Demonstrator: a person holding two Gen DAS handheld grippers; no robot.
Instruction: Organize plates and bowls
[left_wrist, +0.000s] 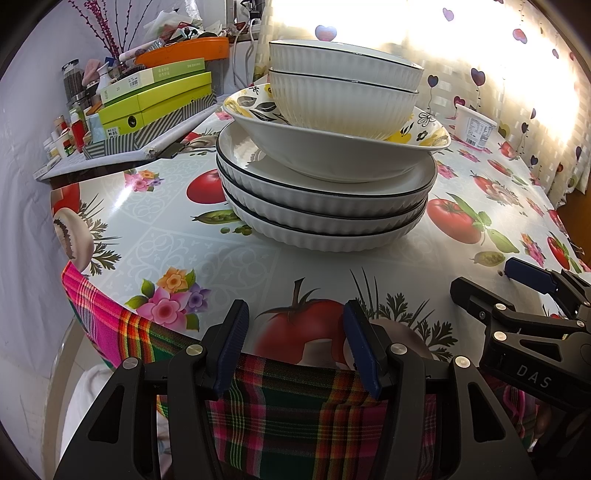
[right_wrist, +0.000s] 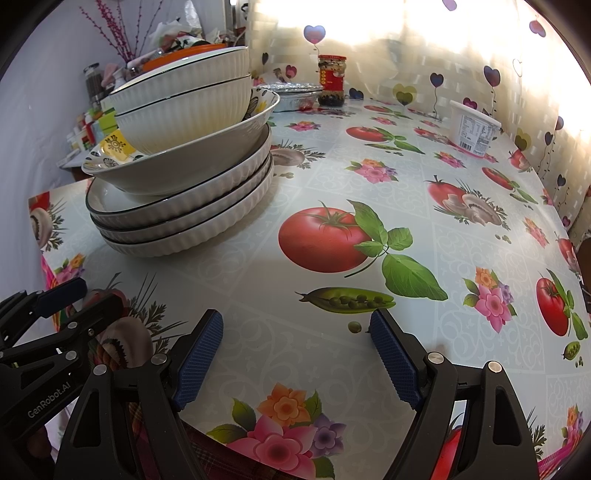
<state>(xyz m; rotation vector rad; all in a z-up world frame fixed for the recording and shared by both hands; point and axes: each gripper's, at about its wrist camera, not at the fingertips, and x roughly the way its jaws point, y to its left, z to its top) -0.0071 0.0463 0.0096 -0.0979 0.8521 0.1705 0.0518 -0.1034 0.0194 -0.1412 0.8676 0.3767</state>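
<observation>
Left gripper (left_wrist: 295, 343) jaws apart, empty, facing the dish stack (left_wrist: 325, 147) straight ahead | right gripper (right_wrist: 295, 354) wide, empty | stack lies up-left of it | left nearer.

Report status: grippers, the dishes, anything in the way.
Left gripper and right gripper open, empty, short of the stack. Two bowls on a floral bowl, three plates beneath. Nothing between.

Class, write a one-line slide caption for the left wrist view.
Two ribbed bowls nest in a floral bowl atop three stacked plates, with the open left gripper empty.
</observation>
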